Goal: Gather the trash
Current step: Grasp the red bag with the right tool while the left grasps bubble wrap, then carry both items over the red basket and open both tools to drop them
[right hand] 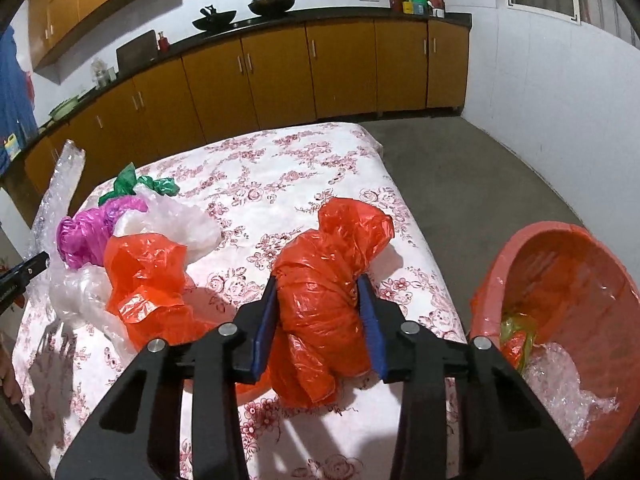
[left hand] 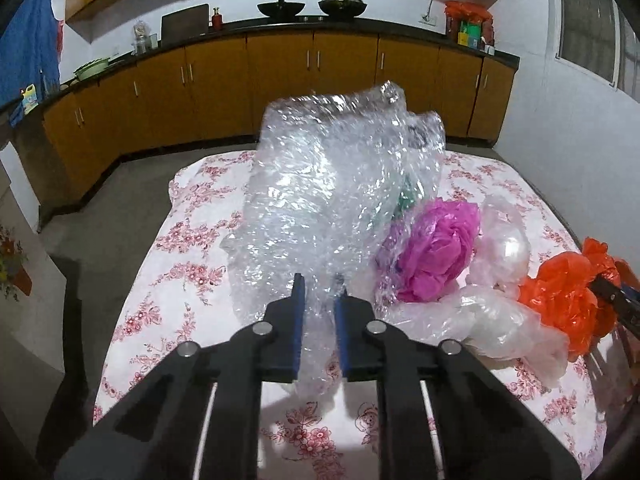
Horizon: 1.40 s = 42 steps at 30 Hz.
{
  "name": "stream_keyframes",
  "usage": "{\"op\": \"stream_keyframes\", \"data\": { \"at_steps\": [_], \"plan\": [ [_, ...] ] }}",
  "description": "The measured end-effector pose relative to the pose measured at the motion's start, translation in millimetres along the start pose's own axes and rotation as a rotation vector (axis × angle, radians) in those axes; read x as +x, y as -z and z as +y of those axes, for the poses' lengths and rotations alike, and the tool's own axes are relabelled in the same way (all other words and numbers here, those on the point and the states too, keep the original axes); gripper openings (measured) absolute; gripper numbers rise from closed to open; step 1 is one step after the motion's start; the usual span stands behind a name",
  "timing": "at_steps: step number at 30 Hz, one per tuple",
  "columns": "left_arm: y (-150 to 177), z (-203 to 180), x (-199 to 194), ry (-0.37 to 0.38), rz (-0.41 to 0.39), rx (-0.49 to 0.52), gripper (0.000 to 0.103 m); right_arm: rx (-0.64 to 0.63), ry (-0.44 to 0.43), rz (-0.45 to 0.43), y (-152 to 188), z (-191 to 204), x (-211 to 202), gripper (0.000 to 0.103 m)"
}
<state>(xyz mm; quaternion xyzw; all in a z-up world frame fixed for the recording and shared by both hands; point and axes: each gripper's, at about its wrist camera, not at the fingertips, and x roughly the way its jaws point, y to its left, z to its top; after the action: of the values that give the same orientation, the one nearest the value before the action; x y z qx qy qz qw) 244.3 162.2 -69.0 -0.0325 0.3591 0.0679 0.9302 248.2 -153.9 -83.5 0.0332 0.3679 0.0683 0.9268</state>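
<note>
My left gripper [left hand: 319,290] is shut on a big sheet of clear bubble wrap [left hand: 328,184] and holds it up above the floral tablecloth [left hand: 168,280]. To its right lie a magenta bag [left hand: 436,248], clear bags [left hand: 504,320] and an orange bag [left hand: 560,300]. My right gripper [right hand: 318,284] is shut on a crumpled orange plastic bag [right hand: 324,300] above the table's right part. A second orange bag [right hand: 148,280], the magenta bag [right hand: 84,236], a clear bag [right hand: 180,220] and a green bag [right hand: 136,184] lie to its left.
A red plastic tub [right hand: 568,280] stands beside the table at the right and holds bubble wrap and coloured bags. Orange kitchen cabinets [right hand: 280,76] run along the far wall. Grey floor [right hand: 460,160] surrounds the table.
</note>
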Motion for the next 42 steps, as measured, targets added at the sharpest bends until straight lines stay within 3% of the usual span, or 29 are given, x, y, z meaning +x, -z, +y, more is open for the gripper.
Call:
{"op": "stream_keyframes", "data": {
  "at_steps": [13, 24, 31, 42],
  "plan": [
    [-15.0, 2.2, -51.0, 0.028, -0.123, -0.007, 0.009, 0.022, -0.003, -0.074, -0.6, -10.1, -41.6, 0.039],
    [-34.4, -17.9, -109.2, 0.119, -0.227, 0.026, 0.008, 0.065, 0.011, -0.147, -0.2, -31.5, -86.9, 0.039],
    [-36.2, -57.8, -136.7, 0.205, -0.255, 0.096, 0.008, 0.076, 0.067, -0.200, 5.2, -51.8, -119.7, 0.039],
    [-14.9, -150.9, -145.9, 0.384, -0.223, 0.193, 0.008, 0.102, 0.230, -0.270, 18.2, -98.6, -163.7, 0.039]
  ]
}}
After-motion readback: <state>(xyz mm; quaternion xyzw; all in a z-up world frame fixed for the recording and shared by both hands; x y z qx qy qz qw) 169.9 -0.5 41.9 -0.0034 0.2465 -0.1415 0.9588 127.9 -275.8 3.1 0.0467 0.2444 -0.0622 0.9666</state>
